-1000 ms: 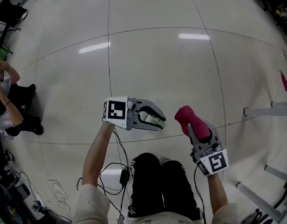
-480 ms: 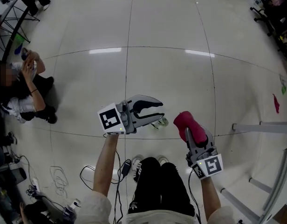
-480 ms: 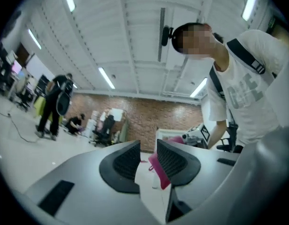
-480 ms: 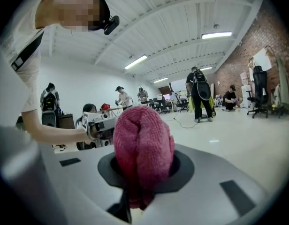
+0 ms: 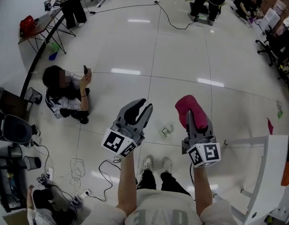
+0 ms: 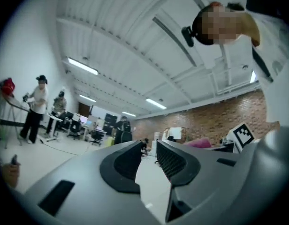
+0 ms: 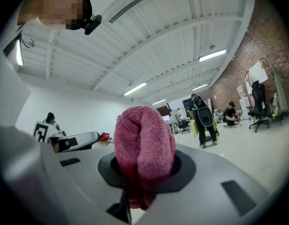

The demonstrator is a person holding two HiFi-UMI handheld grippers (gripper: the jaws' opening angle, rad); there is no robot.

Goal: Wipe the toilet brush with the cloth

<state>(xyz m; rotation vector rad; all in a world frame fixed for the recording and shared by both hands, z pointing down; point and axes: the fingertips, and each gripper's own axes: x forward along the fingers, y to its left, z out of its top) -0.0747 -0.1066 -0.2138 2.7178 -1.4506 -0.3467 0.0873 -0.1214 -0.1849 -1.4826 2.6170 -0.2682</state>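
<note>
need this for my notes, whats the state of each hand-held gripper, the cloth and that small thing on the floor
left hand-held gripper: jaws a little apart, nothing between them
right hand-held gripper: shut on the pink cloth
pink cloth: bunched up, clamped between the right jaws, sticking out past their tips
small pale thing: lying loose on the floor, not held, too small to identify
</note>
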